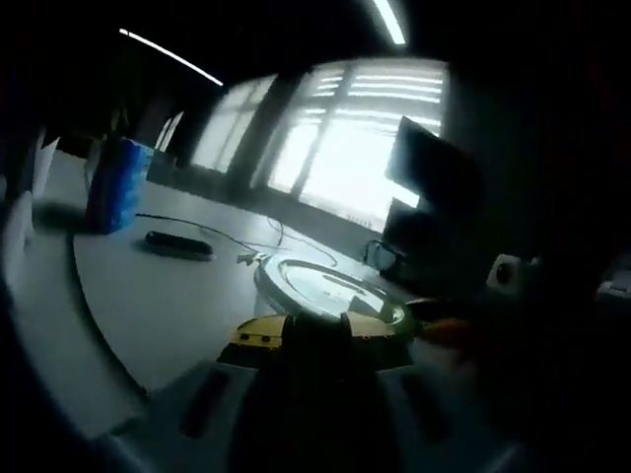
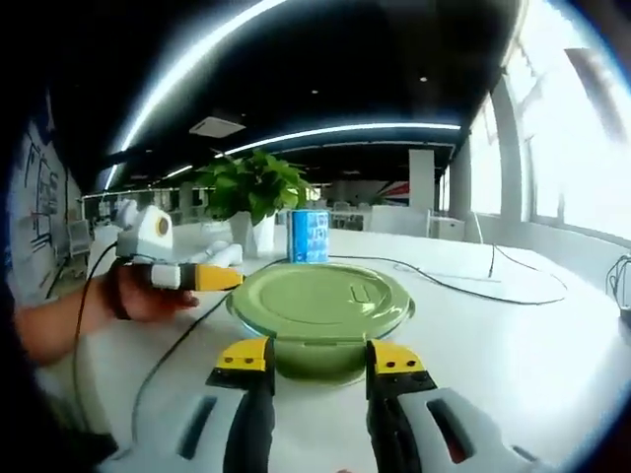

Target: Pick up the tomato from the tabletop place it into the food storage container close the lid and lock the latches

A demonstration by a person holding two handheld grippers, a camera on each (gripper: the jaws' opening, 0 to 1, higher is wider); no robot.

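A round green food container point(image 2: 320, 325) stands on the white table point(image 2: 532, 365) with its green lid point(image 2: 317, 296) lying on top; what is inside is hidden. My right gripper point(image 2: 320, 360) is open, its yellow-tipped jaws just short of the container's near wall, one on each side of the middle. A hand holds my left gripper point(image 2: 219, 278) at the container's left rim. In the dim left gripper view the container point(image 1: 330, 291) lies just beyond my left gripper point(image 1: 317, 337), whose jaws are too dark to read. An orange blur point(image 1: 449, 330) lies at the right.
A blue can point(image 2: 309, 236) and a potted plant point(image 2: 254, 192) stand behind the container. Cables point(image 2: 473, 286) run across the table. In the left gripper view I see the blue can point(image 1: 118, 187), a flat black object point(image 1: 177, 244), a dark monitor point(image 1: 429, 172) and a white cube point(image 1: 508, 271).
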